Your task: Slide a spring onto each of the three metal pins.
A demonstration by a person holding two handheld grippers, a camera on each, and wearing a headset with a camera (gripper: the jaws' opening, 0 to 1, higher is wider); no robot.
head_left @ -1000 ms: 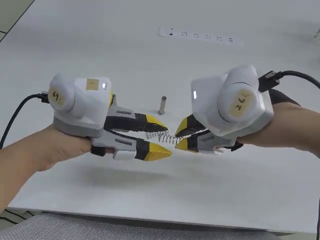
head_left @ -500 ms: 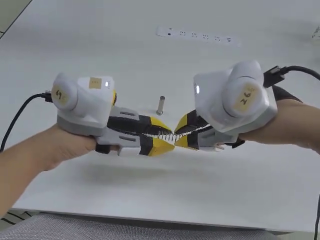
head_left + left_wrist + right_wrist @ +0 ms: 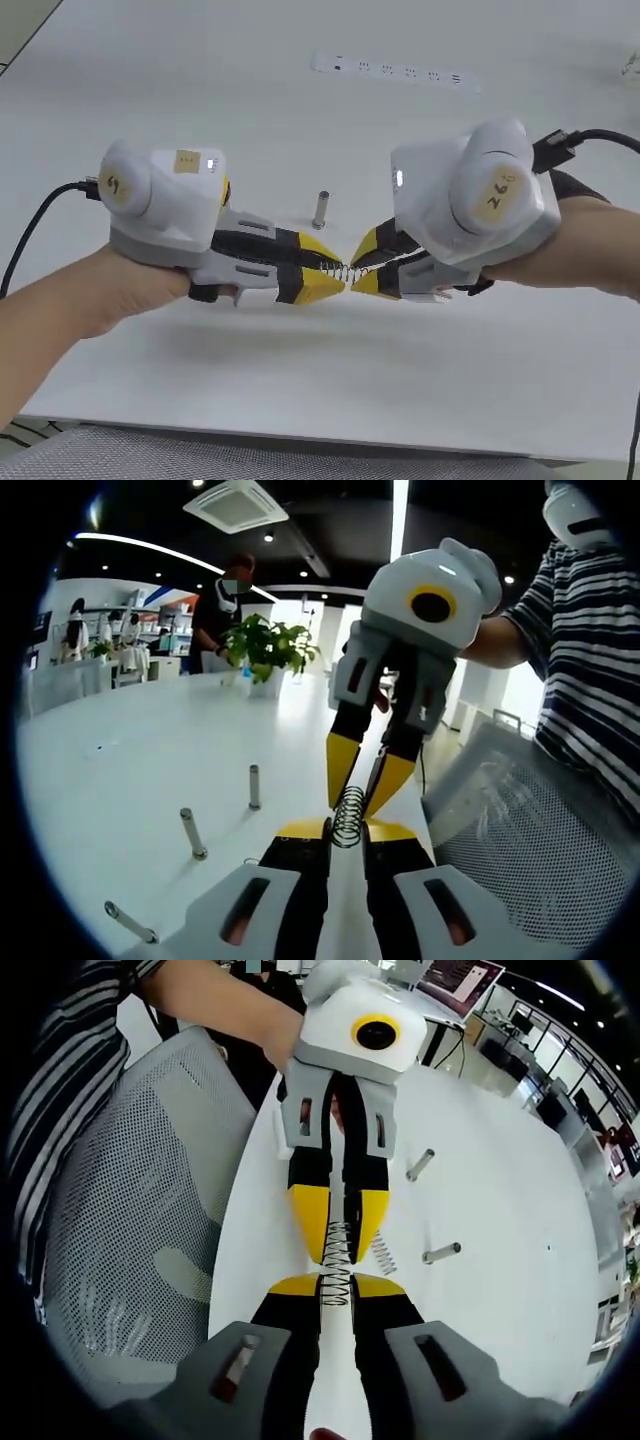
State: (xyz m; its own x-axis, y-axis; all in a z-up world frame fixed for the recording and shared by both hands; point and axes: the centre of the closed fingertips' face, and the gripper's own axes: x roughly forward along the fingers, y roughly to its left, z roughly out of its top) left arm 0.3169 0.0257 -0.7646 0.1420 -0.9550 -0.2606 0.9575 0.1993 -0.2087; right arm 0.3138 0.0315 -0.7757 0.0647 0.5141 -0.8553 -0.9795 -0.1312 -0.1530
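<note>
Tip to tip: left hand-held gripper [image 3: 337,282] and right hand-held gripper [image 3: 357,274], each clamped on one end of the same spring [image 3: 335,1260]. A spare spring [image 3: 383,1253] lies on the white bench [image 3: 300,110] just beside their tips. The pins [image 3: 254,786] stand left of the left jaws, and a power strip [image 3: 395,72] is far ahead. Open office: mesh chair [image 3: 150,1210], potted plant [image 3: 265,650], ceiling lights [image 3: 400,505].

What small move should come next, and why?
Probably open the right hand-held gripper: it and the left hand-held gripper both clamp one spring, held above the table, so neither can carry it to the bare upright pin.
</note>
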